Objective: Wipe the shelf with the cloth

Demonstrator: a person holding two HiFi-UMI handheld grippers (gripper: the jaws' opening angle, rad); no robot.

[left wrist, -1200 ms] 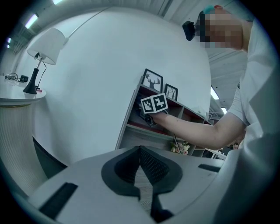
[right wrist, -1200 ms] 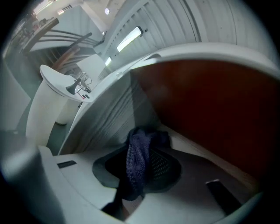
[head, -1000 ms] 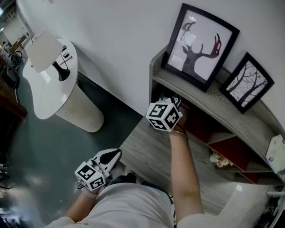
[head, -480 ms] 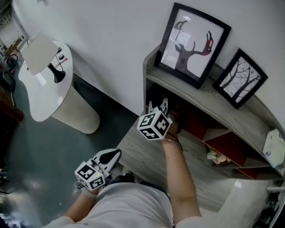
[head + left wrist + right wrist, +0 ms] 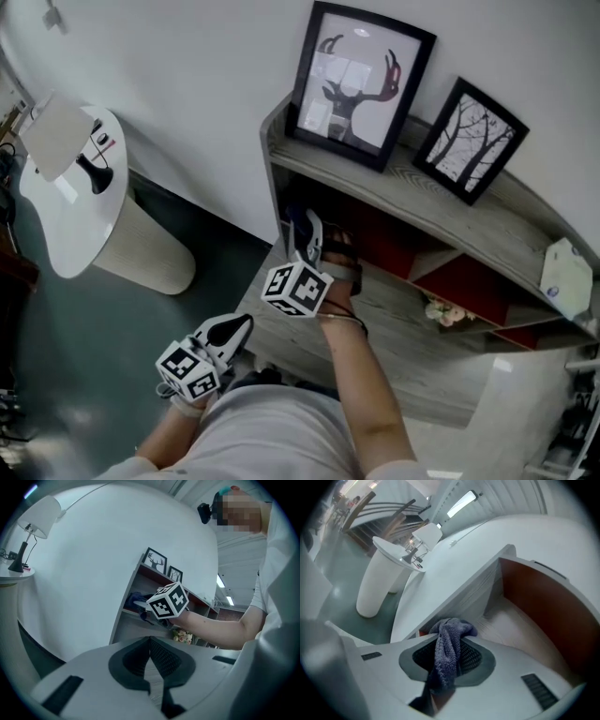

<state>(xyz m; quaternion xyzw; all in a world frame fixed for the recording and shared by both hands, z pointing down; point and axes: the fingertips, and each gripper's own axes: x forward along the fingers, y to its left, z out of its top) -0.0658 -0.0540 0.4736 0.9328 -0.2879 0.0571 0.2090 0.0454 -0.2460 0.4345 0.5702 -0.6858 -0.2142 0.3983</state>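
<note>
White wall backs the grey shelf [image 5: 431,187]. At its left compartment the right gripper [image 5: 307,228] clenches the blue cloth [image 5: 447,648] between its jaws. Low beside the person, the left gripper [image 5: 240,325] is closed and empty.

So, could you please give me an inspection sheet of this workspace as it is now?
Surface: grey wooden shelf with red back panels; dirt cannot be judged.
Job's things: dark blue cloth, bunched.
Clutter: deer picture and tree picture on top, flowers inside, a white object at the right end.
Tools: right tool shut on the cloth, inside the shelf's left bay; left tool shut, empty, held away from the shelf.
Cables: thin wire beside the lamp.
Surroundings: white wall, dark floor, white stand.
</note>
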